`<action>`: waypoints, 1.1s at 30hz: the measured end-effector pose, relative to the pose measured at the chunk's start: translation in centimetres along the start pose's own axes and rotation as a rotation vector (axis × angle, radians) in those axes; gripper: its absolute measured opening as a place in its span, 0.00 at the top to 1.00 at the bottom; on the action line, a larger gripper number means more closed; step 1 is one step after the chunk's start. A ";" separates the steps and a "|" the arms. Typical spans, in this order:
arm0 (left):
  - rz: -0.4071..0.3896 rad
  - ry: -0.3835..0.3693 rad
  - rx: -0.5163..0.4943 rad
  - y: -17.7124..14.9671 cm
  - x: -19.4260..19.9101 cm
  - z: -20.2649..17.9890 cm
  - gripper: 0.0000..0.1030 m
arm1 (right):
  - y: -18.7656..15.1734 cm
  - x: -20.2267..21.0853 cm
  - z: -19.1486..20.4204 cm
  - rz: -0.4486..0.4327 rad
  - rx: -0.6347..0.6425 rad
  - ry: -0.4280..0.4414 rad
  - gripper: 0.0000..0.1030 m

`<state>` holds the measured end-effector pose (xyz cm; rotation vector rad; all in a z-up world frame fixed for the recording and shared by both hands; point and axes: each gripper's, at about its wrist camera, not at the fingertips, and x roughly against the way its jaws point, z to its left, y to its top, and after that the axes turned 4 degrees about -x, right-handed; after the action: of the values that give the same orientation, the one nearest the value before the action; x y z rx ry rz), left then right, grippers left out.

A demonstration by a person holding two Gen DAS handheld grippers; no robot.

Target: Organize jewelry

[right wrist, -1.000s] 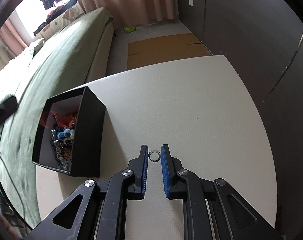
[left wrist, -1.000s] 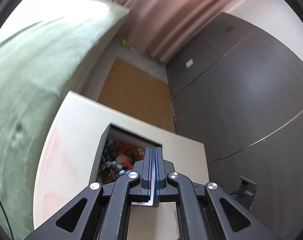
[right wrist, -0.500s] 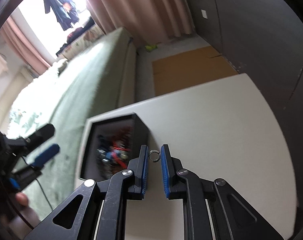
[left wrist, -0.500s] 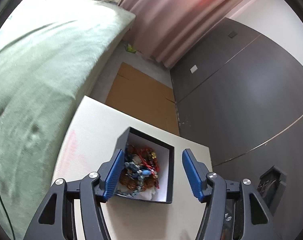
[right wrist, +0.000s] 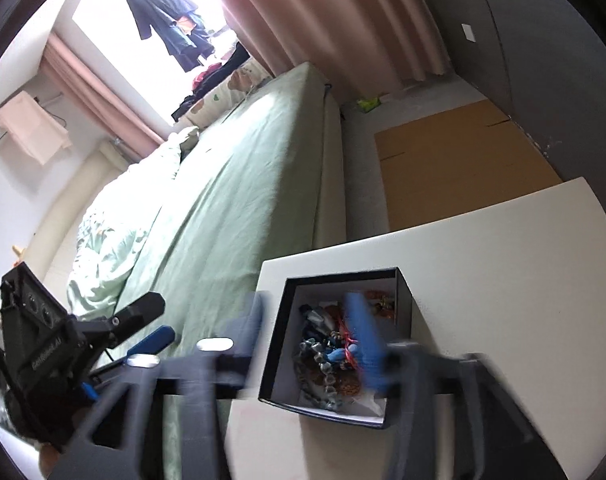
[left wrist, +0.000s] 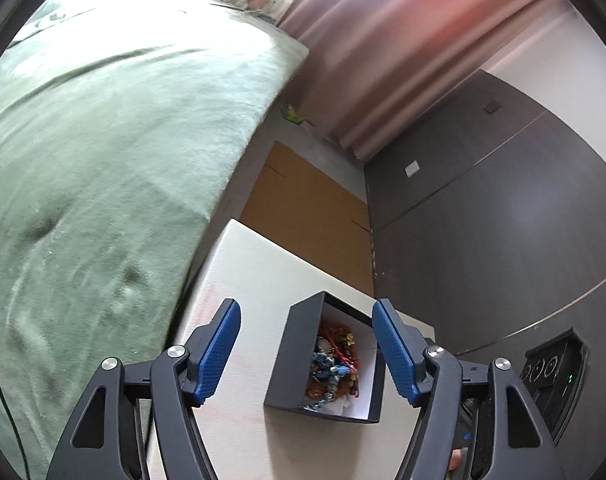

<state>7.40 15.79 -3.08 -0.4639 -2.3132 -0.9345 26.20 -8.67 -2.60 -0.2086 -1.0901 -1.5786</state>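
A black box with a white inside point(left wrist: 287, 364) stands on the white table point(left wrist: 255, 276) and holds a heap of beaded jewelry point(left wrist: 333, 364). My left gripper point(left wrist: 305, 350) is open and empty, held back from the box. In the right wrist view my right gripper point(right wrist: 309, 332) is blurred by motion, with its fingers spread wide above the box point(right wrist: 403, 364) and the jewelry point(right wrist: 327, 356). No ring shows between its fingers. The left gripper point(right wrist: 151, 326) shows at the left of that view.
A bed with a green cover point(left wrist: 103, 152) runs along the left of the table. Brown cardboard point(right wrist: 455, 160) lies on the floor beyond it. Dark wardrobe doors point(left wrist: 503, 208) stand at the right, pink curtains point(right wrist: 335, 20) at the back.
My left gripper opened and drew back from the box. My right gripper carried the small ring over the box and its jaws spread wide; the ring is gone from between them.
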 end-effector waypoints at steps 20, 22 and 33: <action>-0.056 0.075 -0.263 -4.4 2.3 -5.5 0.16 | -1.7 7.0 -3.5 -0.024 -0.076 -0.127 0.43; -0.066 0.079 -0.283 -4.9 2.7 -6.0 0.12 | -2.3 7.9 -3.6 -0.018 -0.055 -0.151 0.43; -0.150 0.119 -0.468 -8.5 5.0 -9.6 0.00 | -3.9 13.8 -3.7 -0.070 0.017 -0.242 0.04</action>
<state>3.04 3.49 1.33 -0.4110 -2.0360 -1.5455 19.85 -21.10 2.24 -0.3604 -1.3094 -1.6349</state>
